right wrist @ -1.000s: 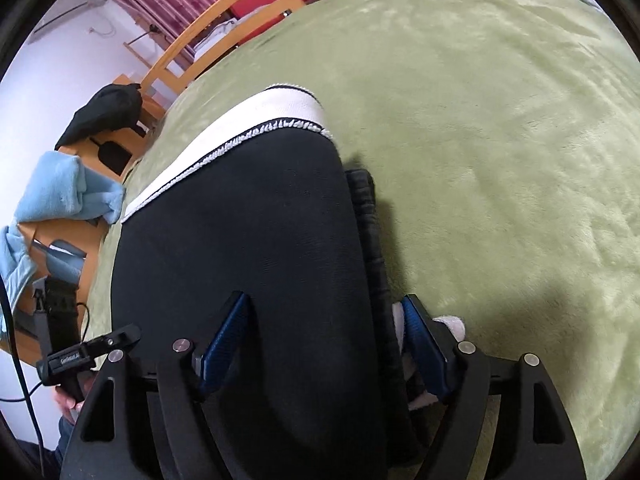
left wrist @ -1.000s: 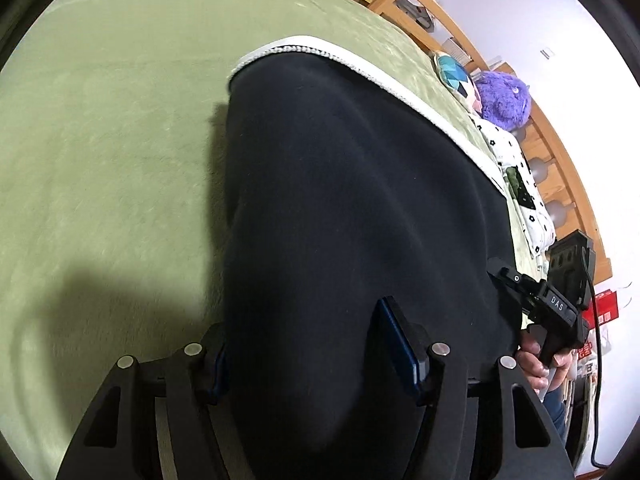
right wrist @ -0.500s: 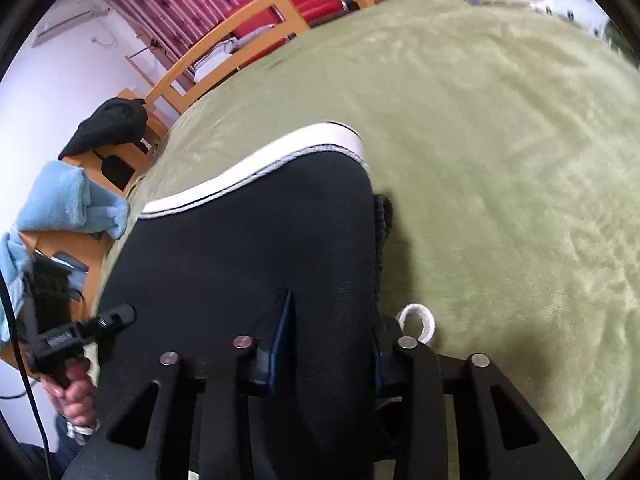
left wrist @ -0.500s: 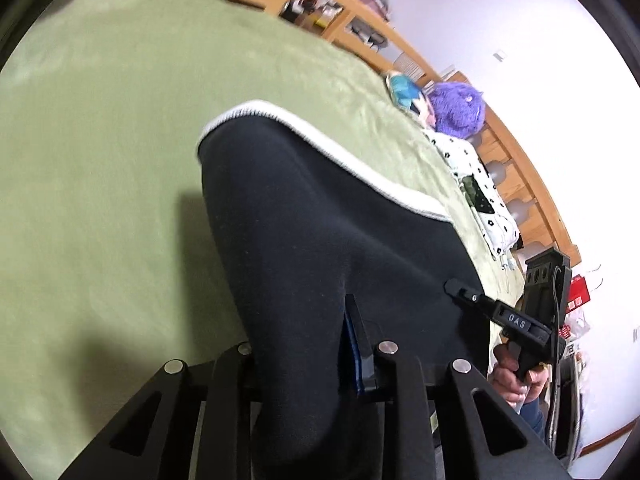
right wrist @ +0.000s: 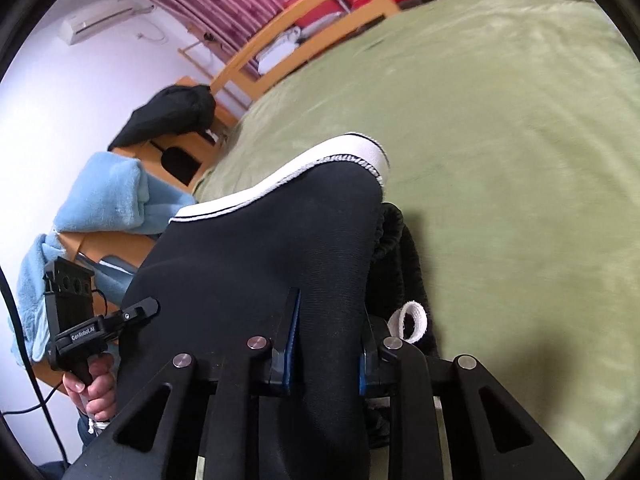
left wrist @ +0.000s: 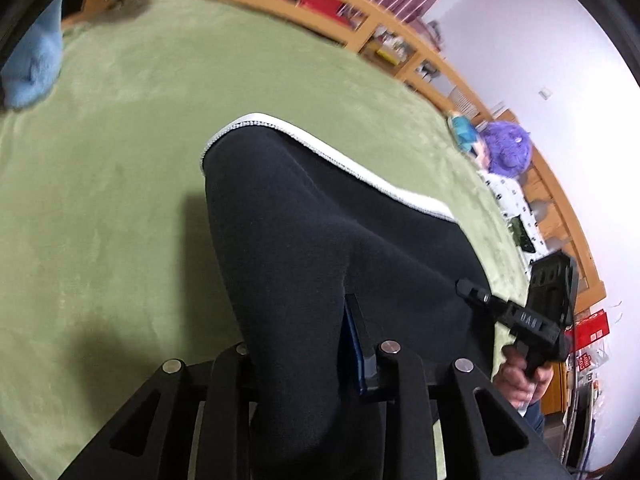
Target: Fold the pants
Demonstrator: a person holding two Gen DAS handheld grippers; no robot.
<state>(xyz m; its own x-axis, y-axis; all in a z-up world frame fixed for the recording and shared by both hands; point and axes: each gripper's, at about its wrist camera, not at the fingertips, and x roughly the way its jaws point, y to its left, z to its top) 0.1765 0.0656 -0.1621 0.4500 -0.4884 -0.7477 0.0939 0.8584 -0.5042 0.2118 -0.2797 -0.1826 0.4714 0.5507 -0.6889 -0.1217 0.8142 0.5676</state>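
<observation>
Black pants [left wrist: 320, 220] with a white band [left wrist: 360, 172] along the far edge lie on a green blanket [left wrist: 100, 180]. My left gripper [left wrist: 296, 332] pinches the near black edge; its jaws are opening slightly with cloth still pressed between the pads. In the right wrist view the right gripper [right wrist: 330, 312] grips the same pants [right wrist: 260, 248], jaws still closing on a bunched fold. A white loop [right wrist: 412, 320] hangs by its right finger. Each view shows the other gripper held in a hand: right gripper [left wrist: 476, 294], left gripper [right wrist: 140, 308]. The held edge is raised off the blanket.
A wooden rail [left wrist: 400, 28] runs behind the bed. A purple plush [left wrist: 508, 148] and patterned cushions sit at the right end. Blue towels [right wrist: 108, 192] and a black garment [right wrist: 172, 116] lie on a wooden stand at the left. Green blanket [right wrist: 520, 140] spreads beyond the pants.
Both grippers went from open around the near edge to pinched on it. They rose and moved toward the white band, lifting the black cloth with them.
</observation>
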